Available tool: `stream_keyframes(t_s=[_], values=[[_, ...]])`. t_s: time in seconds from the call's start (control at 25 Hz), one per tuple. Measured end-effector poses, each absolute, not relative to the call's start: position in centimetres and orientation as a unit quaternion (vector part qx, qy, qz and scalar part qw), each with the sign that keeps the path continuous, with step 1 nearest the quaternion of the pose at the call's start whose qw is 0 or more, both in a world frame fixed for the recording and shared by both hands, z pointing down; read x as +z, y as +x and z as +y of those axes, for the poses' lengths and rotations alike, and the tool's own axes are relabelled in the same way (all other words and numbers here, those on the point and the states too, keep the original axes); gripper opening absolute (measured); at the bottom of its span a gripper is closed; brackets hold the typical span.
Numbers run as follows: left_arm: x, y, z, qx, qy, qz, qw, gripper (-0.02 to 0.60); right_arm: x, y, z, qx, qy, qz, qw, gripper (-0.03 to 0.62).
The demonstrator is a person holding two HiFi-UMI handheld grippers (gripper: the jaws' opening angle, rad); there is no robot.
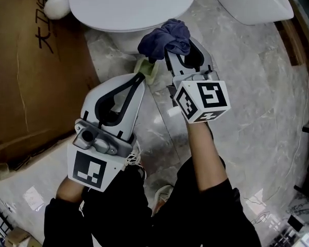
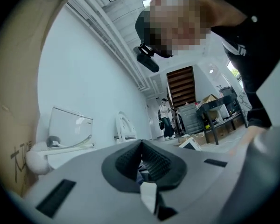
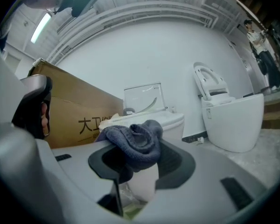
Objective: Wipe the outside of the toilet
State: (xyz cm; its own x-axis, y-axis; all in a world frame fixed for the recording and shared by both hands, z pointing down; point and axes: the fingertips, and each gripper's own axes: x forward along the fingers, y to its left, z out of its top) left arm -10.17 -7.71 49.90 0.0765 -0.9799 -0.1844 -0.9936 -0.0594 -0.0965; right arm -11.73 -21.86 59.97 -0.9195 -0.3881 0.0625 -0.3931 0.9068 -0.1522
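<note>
Leftmost, the left gripper (image 1: 143,76) has its jaws pressed together, tip beside a pale green scrap (image 1: 149,67). The right gripper (image 1: 176,50) pinches the dark cloth (image 1: 166,37). It is the nearer one to the toilet (image 1: 129,4), whose bowl lies just ahead.

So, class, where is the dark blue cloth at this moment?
The cloth is top centre in the head view, bunched in the right gripper, just in front of the toilet at its front edge.
</note>
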Motion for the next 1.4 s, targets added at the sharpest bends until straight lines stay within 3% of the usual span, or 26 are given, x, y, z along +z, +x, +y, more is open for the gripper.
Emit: stream_keyframes(t_s=[0.64,1.4], values=[[55.5,-10.2,-5.8,0.070,-0.742,0.664,0.052,0.009,64.3,-15.9,-23.2,0.052,0.195,-0.979,0.023,0.163],[59.8,-12.3,-7.6,0.072,-0.725,0.685,0.002,0.009,74.3,-19.1,-24.5,0.061,0.179,-0.976,0.108,0.164]])
